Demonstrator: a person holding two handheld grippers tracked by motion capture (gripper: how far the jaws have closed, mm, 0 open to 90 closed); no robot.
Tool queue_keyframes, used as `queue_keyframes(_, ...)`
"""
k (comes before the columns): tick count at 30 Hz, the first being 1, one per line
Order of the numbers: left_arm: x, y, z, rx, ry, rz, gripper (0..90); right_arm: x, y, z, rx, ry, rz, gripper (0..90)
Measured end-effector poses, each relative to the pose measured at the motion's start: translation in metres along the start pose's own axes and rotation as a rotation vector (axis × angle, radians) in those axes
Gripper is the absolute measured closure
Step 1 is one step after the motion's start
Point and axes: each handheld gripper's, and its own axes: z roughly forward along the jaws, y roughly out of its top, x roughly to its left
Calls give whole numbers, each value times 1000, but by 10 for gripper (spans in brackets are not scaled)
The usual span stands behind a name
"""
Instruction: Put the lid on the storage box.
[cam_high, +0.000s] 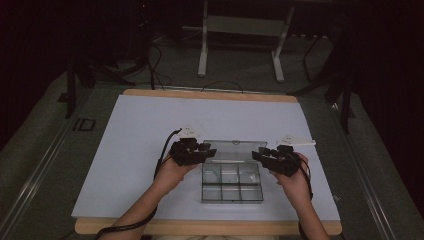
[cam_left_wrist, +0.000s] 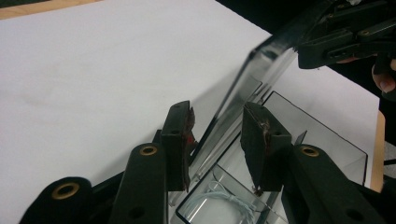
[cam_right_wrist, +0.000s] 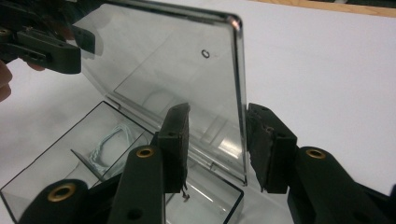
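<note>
Black fingers (cam_left_wrist: 180, 144) of the left gripper (cam_left_wrist: 219, 140) rise close to the lens in its own view, standing part-way open on either side of the raised lid's (cam_left_wrist: 254, 79) edge; the clear plastic runs between them, yet whether the pads press on it cannot be told. Similarly, in the right gripper view, the right gripper (cam_right_wrist: 217, 144) has its fingers (cam_right_wrist: 268, 144) set a moderate gap apart with the lid's side edge (cam_right_wrist: 238, 93) passing between them, close to the right-hand pad, and contact cannot be told there either.

From the high view, the box (cam_high: 232, 192) sits on the white sheet covering the desk (cam_high: 135, 130), near the front edge, between the two hands. It is a smoky, see-through plastic organiser split into small square compartments. Its hinged lid (cam_high: 232, 149) stands up at the far side, tilted back. One compartment holds a coil of thin pale wire (cam_right_wrist: 109, 140). A small dark ring mark (cam_right_wrist: 204, 53) shows on the lid
</note>
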Motion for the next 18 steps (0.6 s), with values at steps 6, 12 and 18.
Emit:
queue_keyframes(6,-2,-3,-5,-5,2,-3,614,2,-3,-4,-3,7,2,598)
queue_keyframes(12,-5,-6,-12,-9,10,-2,615,4,-5,-6,-2,4,-10,597)
queue_keyframes(18,-10,-11,-18,-8,6,10,616,6,-8,-9,-2,5,-25,581)
